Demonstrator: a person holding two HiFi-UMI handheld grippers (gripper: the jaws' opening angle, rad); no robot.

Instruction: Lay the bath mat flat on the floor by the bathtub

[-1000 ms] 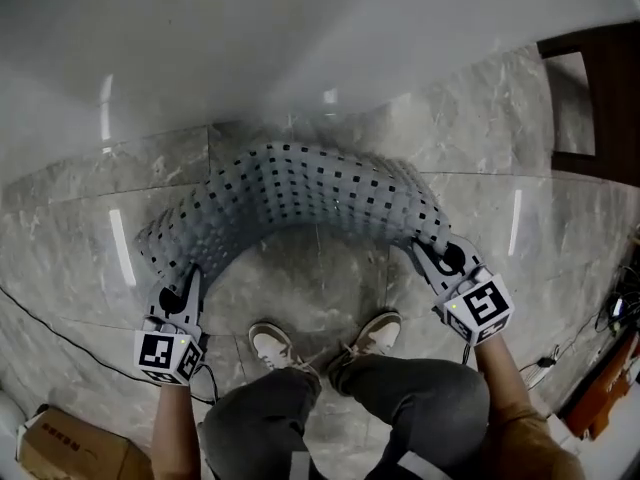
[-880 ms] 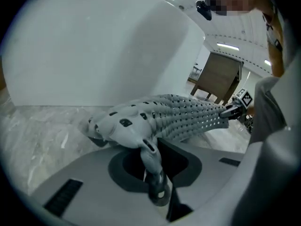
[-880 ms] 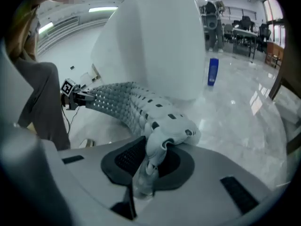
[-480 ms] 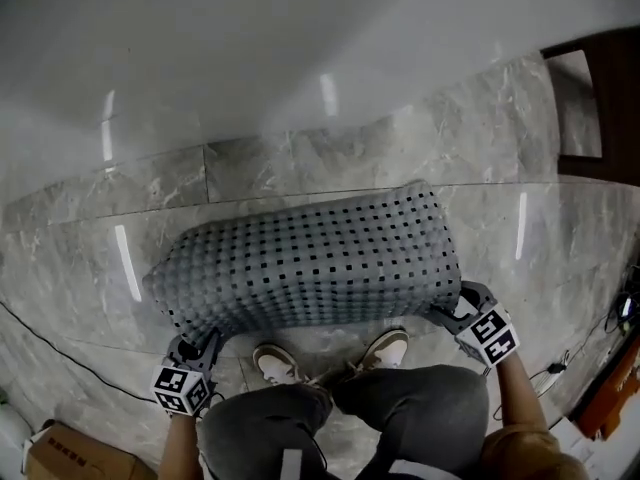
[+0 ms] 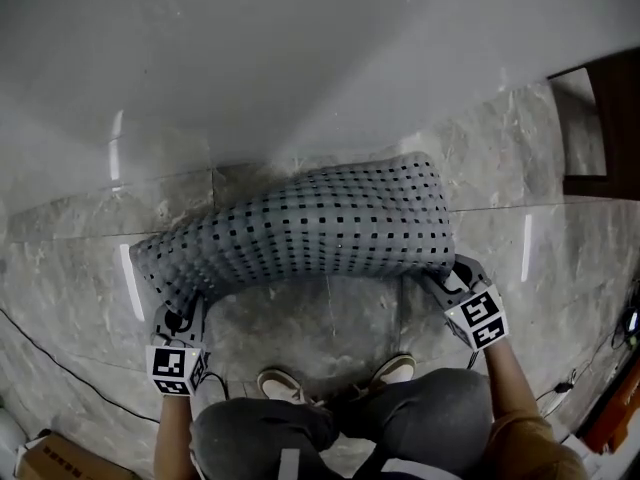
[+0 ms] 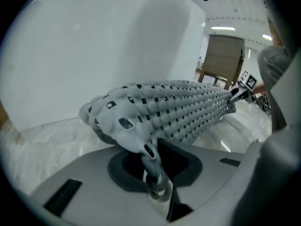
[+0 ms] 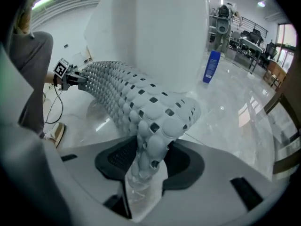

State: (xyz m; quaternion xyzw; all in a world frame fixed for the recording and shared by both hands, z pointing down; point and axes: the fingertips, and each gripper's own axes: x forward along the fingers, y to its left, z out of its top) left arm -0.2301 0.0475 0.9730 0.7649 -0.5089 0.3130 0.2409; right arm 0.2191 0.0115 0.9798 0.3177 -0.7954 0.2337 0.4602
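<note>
Grey rubber bath mat (image 5: 310, 233), pierced with square holes, no legible print; hangs bowed over marble floor (image 5: 330, 333), white bathtub (image 5: 300, 58) at 12 o'clock. Left gripper (image 5: 183, 313) pinches its 8 o'clock corner, right gripper (image 5: 437, 278) its 4 o'clock corner, both jaws just closing further on it. Cardboard box (image 5: 45, 465) at 7 o'clock, cut off. Blue bottle (image 7: 213, 67), label unreadable

I see the bath mat (image 5: 310, 233) as pale grey, bubbled all over, with a regular grid of small black squares. The floor (image 5: 320, 328) is glossy grey marble with paler veins, and the bathtub (image 5: 300, 58) is plain white. The cubes on my left gripper (image 5: 182, 316) and right gripper (image 5: 440, 278) are white with black square markers. The bottle (image 7: 214, 67) is blue.
</note>
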